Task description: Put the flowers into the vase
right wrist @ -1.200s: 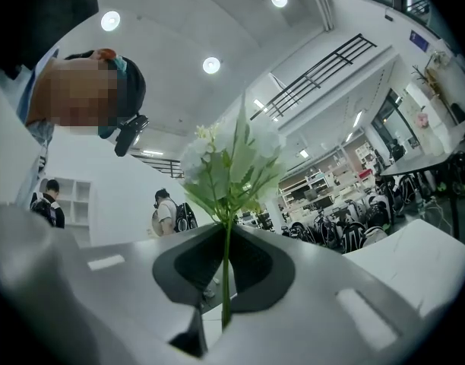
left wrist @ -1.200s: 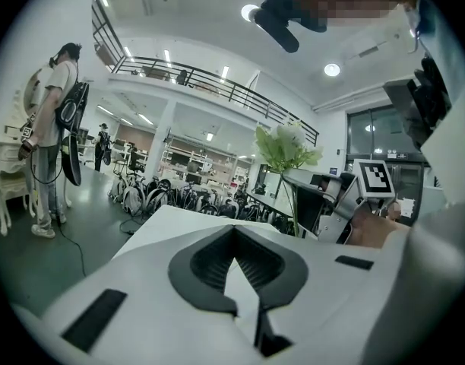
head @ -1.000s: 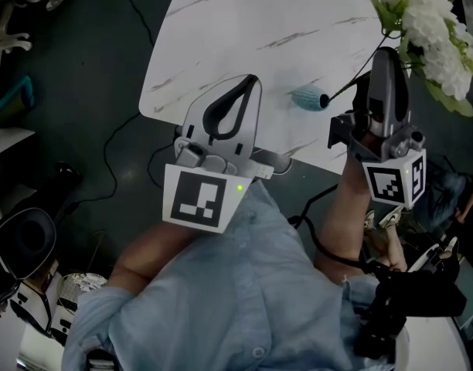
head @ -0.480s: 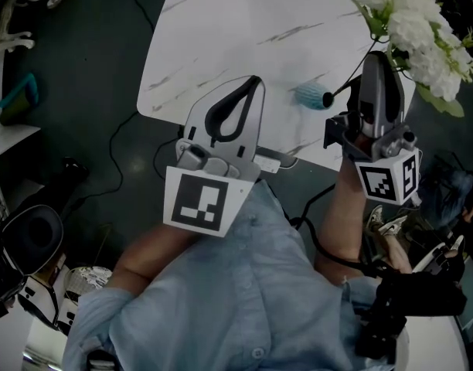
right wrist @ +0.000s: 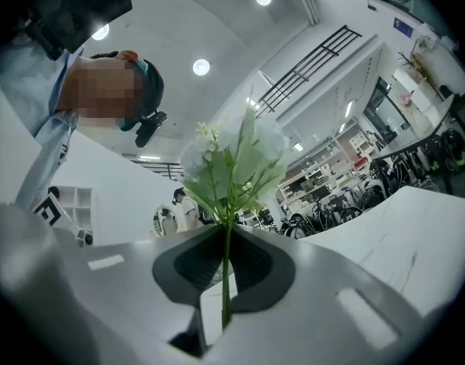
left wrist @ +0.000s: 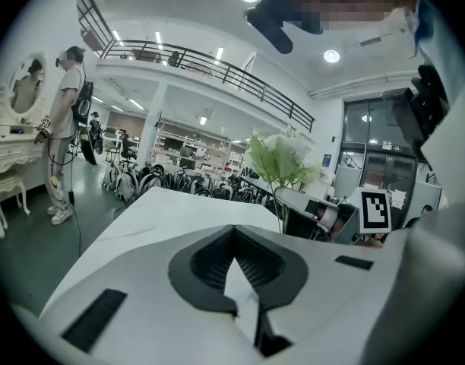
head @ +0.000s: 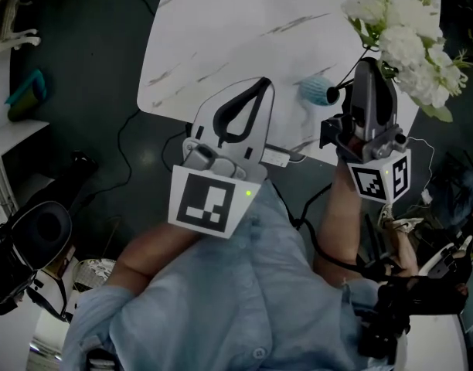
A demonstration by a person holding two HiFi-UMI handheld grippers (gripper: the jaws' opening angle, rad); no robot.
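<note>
Right gripper view: shows the right gripper point(right wrist: 226, 230) pinched shut on the thin green stem point(right wrist: 226, 284) of the flowers point(right wrist: 232, 154), with blooms and leaves fanning out well past the tips. Head view: places those flowers above the right edge of the table point(head: 221, 29), clear of the top, and finds a small teal vessel point(head: 315, 90) with a dark end close to the near right corner, just beside the right gripper. Takes it for the vase, though cannot tell upright from lying down. Notes also a thin dark line point(head: 352, 72) running from the blooms toward that dark end; cannot tell whether a stem or something else. Left gripper view: shows the left gripper point(left wrist: 234, 234) closed on nothing, held over the near edge and apart from the vessel. Judges a miss at the mouth the likeliest fault: looks like a small target, partly screened from above by the right gripper, so risks landing the stem end on the rim and shoving or rolling so light a vessel toward the near edge. Risks, too, a pivot or slide of the stem in so slim a pinch, dragged round by top-heavy blooms, spoiling the aim. Could kink the stem by forcing it down at a slant. Could topple the vase on release, with all that weight leaning to one side. Might help to steady the vessel with the idle left gripper, at the cost of a possible knock from closed jaws on the approach.
</note>
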